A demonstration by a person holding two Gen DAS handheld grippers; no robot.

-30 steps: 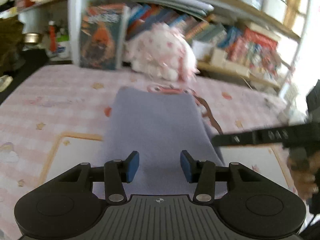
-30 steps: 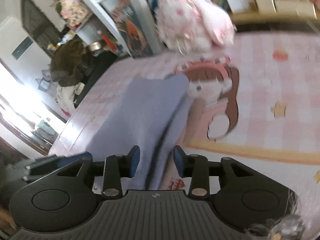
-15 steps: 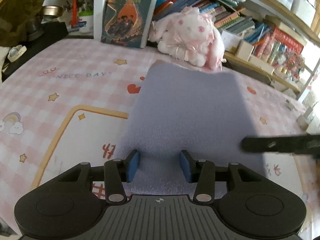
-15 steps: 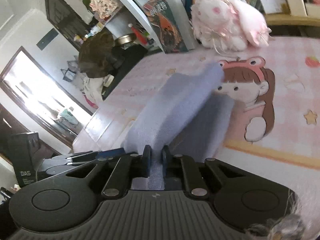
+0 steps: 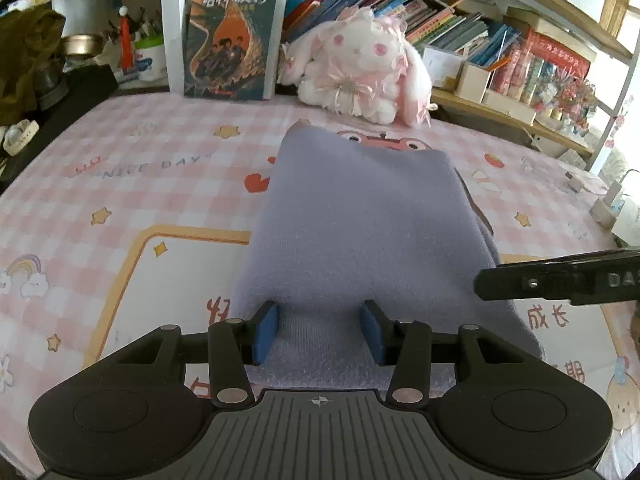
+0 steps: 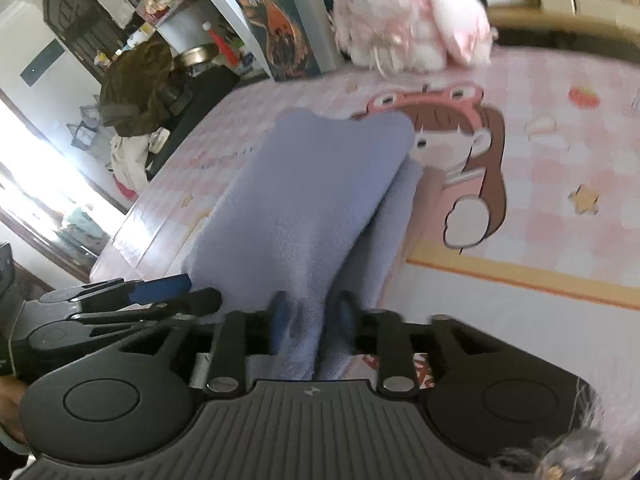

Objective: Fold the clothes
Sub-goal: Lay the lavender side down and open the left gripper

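Lavender fleece garment (image 5: 360,224), folded into a soft rectangle, lies on the pink checked mat (image 5: 120,184); left gripper (image 5: 320,330) fingers spread over its six-o'clock edge, right gripper (image 6: 312,320) just opening around cloth.

A pink checked cartoon-print table cover (image 5: 120,184) carries the folded lavender garment (image 5: 360,232) and a plush rabbit (image 5: 360,68).

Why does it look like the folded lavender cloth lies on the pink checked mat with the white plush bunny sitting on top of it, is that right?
Not quite. The plush bunny sits on the checked mat beyond the lavender cloth, apart from it, against the bookshelf. The left wrist view shows the gap.
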